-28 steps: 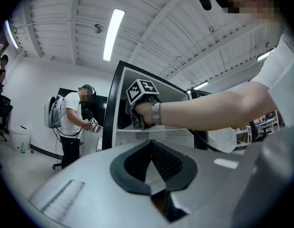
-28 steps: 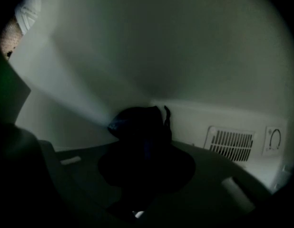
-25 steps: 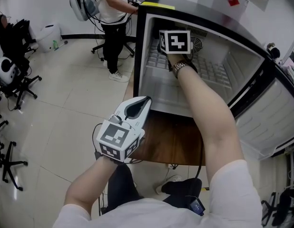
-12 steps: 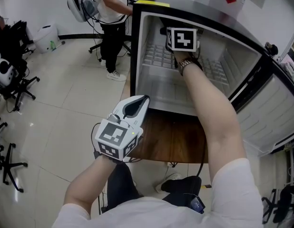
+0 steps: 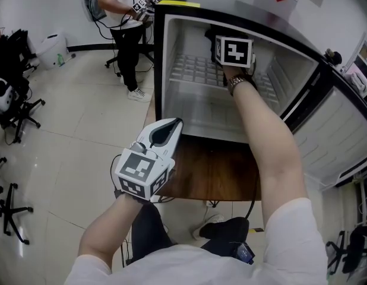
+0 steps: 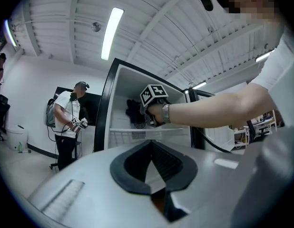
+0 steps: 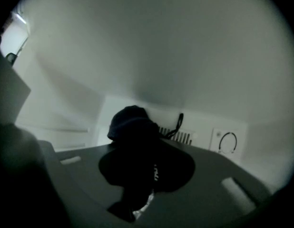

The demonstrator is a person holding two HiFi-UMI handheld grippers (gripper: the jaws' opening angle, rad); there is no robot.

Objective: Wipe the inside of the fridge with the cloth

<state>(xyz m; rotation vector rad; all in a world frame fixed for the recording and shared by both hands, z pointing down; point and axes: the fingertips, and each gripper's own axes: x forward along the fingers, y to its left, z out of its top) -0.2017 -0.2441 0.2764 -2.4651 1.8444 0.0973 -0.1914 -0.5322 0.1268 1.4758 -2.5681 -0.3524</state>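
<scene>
The small fridge (image 5: pixel 171 70) stands open on a wooden top. My right gripper (image 5: pixel 222 40), under its marker cube, is deep inside the upper compartment, shut on a dark cloth (image 5: pixel 211 34) held close against the white back wall. In the right gripper view the cloth (image 7: pixel 130 125) bunches up between the jaws, in front of a vent (image 7: pixel 182 137) and a dial (image 7: pixel 227 142). The left gripper view shows the same cloth (image 6: pixel 134 110) ahead of the cube. My left gripper (image 5: pixel 167 129) hangs outside, in front of the fridge's lower left corner, shut and empty.
A wire shelf (image 5: pixel 192 70) crosses the fridge below my right hand. The fridge door (image 5: pixel 341 135) hangs open at the right. The wooden top (image 5: pixel 213 171) juts out under the fridge. A person (image 5: pixel 118 8) stands left of the fridge, and office chairs (image 5: pixel 11 105) line the far left.
My right gripper has slid to the right along the fridge's back wall with the cloth in it. The left gripper has stayed where it was.
</scene>
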